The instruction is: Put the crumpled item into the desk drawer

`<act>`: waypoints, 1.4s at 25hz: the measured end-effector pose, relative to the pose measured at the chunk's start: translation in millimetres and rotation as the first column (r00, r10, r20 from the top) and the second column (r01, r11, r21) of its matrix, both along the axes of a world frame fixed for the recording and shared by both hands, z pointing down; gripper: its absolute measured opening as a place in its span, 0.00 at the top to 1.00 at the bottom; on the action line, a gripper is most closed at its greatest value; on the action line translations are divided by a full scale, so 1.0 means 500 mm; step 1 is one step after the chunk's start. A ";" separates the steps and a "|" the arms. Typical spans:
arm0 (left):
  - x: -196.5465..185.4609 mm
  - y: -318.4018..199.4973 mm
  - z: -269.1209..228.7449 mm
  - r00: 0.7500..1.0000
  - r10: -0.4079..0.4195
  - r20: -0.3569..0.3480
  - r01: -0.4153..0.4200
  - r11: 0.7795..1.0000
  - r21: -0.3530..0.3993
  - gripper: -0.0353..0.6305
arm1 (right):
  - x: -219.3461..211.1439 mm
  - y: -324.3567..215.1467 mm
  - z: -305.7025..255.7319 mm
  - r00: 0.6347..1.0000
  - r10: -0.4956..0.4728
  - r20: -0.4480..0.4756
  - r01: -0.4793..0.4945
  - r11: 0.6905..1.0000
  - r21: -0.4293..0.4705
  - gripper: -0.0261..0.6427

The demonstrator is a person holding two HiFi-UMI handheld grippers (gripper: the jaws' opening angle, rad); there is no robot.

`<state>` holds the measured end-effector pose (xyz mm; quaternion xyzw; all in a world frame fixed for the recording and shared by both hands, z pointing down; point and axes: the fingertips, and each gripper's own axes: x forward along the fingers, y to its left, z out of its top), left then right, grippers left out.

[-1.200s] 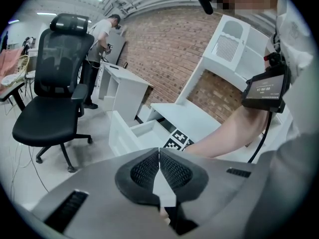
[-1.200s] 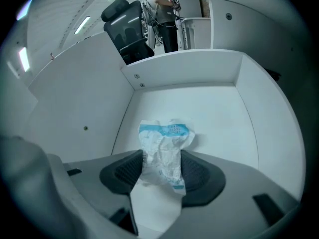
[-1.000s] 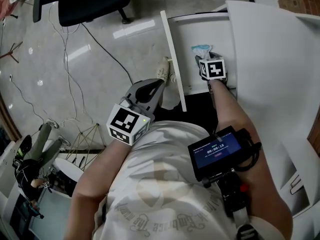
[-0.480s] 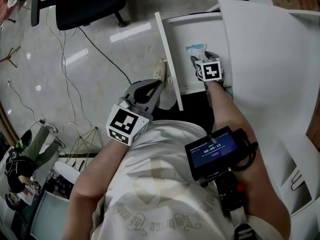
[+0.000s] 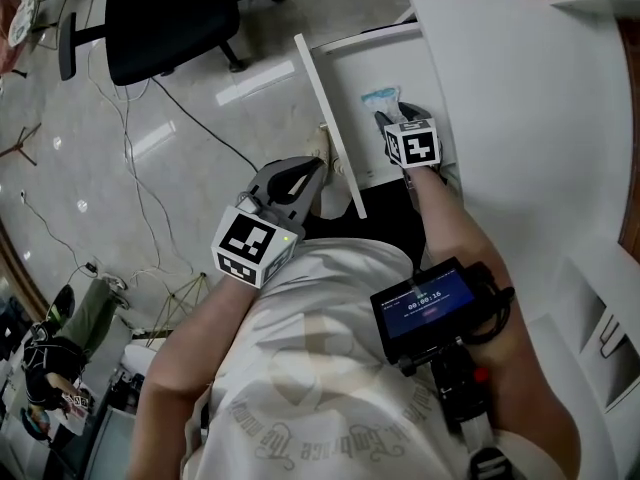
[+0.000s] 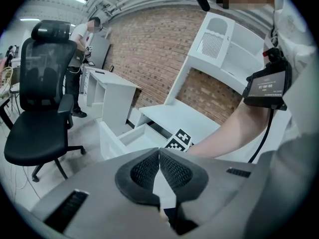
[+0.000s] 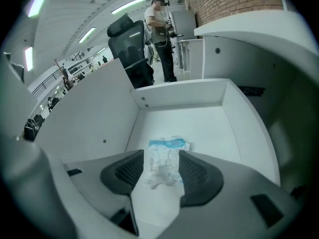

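Note:
The crumpled item [image 5: 380,97], a white and blue wrapper, lies loose on the floor of the open white desk drawer [image 5: 325,118]. My right gripper [image 5: 393,121] hangs over it, pointing steeply down. In the right gripper view the crumpled item [image 7: 164,158] shows in the gap of the right gripper [image 7: 162,153]; the jaws have just been closing a little, stand apart and do not press on it. My left gripper [image 5: 317,166] is by the drawer front, its pads [image 6: 172,171] meeting at the tips with nothing between them.
The white desk top [image 5: 520,98] overhangs the drawer on the right. A black office chair [image 5: 170,13] and loose cables [image 5: 130,118] are on the shiny floor at left. A small screen [image 5: 430,303] is strapped to the right forearm. A person [image 7: 159,24] stands far off.
My right gripper has lifted away from the crumpled item, which stays on the drawer floor. The head view has shifted, so the drawer sits higher and further left in the picture.

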<state>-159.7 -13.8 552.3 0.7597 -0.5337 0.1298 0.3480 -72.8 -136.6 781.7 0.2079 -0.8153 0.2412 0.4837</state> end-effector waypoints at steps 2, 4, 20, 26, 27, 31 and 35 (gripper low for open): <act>-0.001 0.000 -0.006 1.000 0.011 0.000 -0.011 1.000 0.008 0.91 | 0.004 0.001 -0.013 1.000 0.011 0.008 -0.011 1.000 0.011 0.63; -0.002 0.001 -0.010 1.000 0.025 0.002 -0.025 1.000 0.014 0.91 | 0.009 0.001 -0.025 1.000 0.026 0.016 -0.026 0.999 0.022 0.66; 0.015 -0.017 -0.047 0.989 0.148 -0.008 -0.147 0.986 0.073 0.91 | 0.050 0.032 -0.130 0.995 0.094 0.036 -0.096 0.994 0.058 0.91; 0.024 -0.024 -0.062 0.983 0.182 -0.014 -0.180 0.980 0.089 0.91 | 0.069 0.039 -0.174 0.992 0.119 0.048 -0.122 0.989 0.078 0.92; 0.026 -0.026 -0.064 0.982 0.188 -0.015 -0.186 0.978 0.093 0.91 | 0.072 0.038 -0.181 0.991 0.126 0.053 -0.130 0.988 0.082 0.93; 0.037 -0.035 -0.073 0.977 0.214 -0.011 -0.212 0.971 0.112 0.91 | 0.086 0.038 -0.199 0.987 0.149 0.067 -0.154 0.984 0.094 0.93; 0.044 -0.048 -0.091 0.975 0.223 -0.021 -0.218 0.967 0.130 0.91 | 0.106 0.048 -0.216 0.982 0.174 0.071 -0.180 0.979 0.098 0.93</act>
